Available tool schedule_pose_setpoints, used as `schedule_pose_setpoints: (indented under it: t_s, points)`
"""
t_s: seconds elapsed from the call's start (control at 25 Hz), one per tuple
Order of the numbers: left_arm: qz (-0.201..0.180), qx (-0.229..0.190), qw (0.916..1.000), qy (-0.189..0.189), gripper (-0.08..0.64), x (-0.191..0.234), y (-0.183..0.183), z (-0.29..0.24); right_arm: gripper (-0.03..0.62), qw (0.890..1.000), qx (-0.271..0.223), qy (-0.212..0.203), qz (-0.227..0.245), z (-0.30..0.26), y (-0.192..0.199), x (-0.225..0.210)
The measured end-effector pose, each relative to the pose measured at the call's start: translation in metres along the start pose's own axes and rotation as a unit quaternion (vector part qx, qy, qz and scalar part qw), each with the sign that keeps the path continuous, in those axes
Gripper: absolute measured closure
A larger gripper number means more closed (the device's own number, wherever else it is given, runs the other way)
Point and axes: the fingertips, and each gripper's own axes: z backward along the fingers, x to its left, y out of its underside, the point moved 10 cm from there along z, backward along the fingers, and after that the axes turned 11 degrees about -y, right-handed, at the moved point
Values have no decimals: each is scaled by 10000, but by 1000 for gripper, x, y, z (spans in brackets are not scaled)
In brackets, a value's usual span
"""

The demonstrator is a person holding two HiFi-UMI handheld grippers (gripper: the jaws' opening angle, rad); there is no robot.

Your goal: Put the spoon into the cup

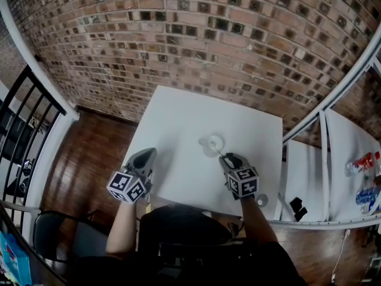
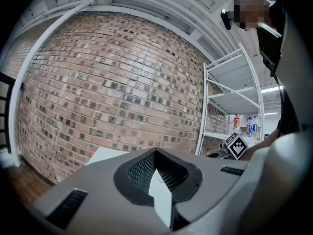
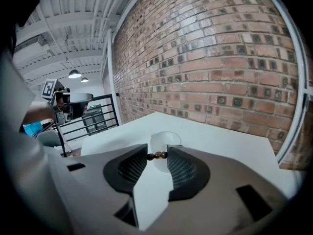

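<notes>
**Currently: spoon clamped in right gripper, right at the cup**

- Right gripper (image 1: 229, 158): jaws part-closed on the spoon (image 3: 157, 155). The brown, beaded-looking handle sits crosswise between the two pads, near the fingertips, and both pads touch it. The gripper is tilted down toward the table (image 1: 178, 118).
- Spoon: it is off the table and carried only by that grip. The head view shows a thin sliver running from the fingertips toward the cup rim. I can't tell whether the bowl end is over the rim or just short of it. The right gripper view hides the bowl end behind the jaws.
- Cup (image 1: 214, 142): white and upright, roughly mid-table, slightly toward the near edge and the right side. In the right gripper view it sits just beyond the fingertips, centred on the gap between the jaws.
- Left gripper (image 2: 156, 153): the pad tips meet and nothing is between them. It is held level at the table's left edge, close to the near-left corner and well apart from the cup.
- Small round grey item (image 1: 262, 200): it is by the table's near-right corner and too small to identify.
</notes>
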Motion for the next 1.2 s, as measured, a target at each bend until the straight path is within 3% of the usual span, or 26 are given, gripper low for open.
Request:
schedule_pose_setpoints:
  t_s: [0.8,1.0,1.2]
  points:
    - [-86,-131,9994,-303,557,20,-13,-6,463,9999,97,-48,84,-38,-12,-22]
    - [-50,-108,9994,-320,557,20,-10,-7,419,9997,156,-102,142,-41,-10,-21]
    - [-28,-79,9996,-265,557,20,-8,-10,419,9998,124,-18,182,-41,-9,-18]
